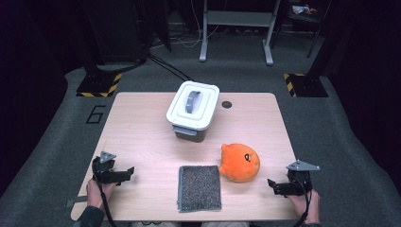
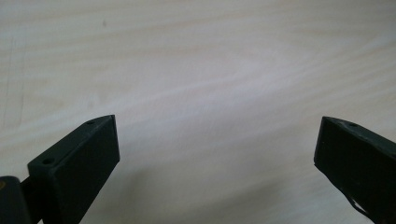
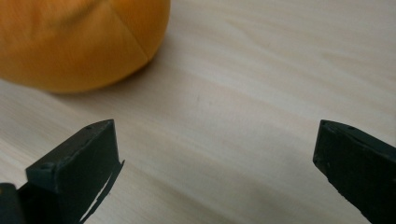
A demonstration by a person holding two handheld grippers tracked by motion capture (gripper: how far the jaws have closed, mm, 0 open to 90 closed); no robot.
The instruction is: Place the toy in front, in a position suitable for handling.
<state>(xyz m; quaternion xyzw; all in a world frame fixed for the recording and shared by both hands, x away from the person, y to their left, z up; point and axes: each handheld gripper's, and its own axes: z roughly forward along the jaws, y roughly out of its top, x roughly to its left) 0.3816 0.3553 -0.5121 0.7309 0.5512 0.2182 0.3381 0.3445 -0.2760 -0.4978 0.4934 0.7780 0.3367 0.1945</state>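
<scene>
An orange plush toy (image 1: pixel 240 162) with a dark mark on its side lies on the wooden table (image 1: pixel 142 137), right of the middle. In the right gripper view the plush toy (image 3: pixel 79 42) sits at the upper left, beyond the jaws. My right gripper (image 1: pixel 274 185) rests at the table's front right edge, open, nothing between its jaws, a short way right of the toy. My left gripper (image 1: pixel 126 172) rests low at the front left, open over bare wood. In the left gripper view my left gripper (image 2: pixel 217 163) has its jaws wide apart.
A white lidded box (image 1: pixel 193 109) with a grey handle stands at the table's far middle. A grey square mat (image 1: pixel 199 187) lies at the front edge, between the grippers. A small dark hole (image 1: pixel 227 104) marks the tabletop beside the box.
</scene>
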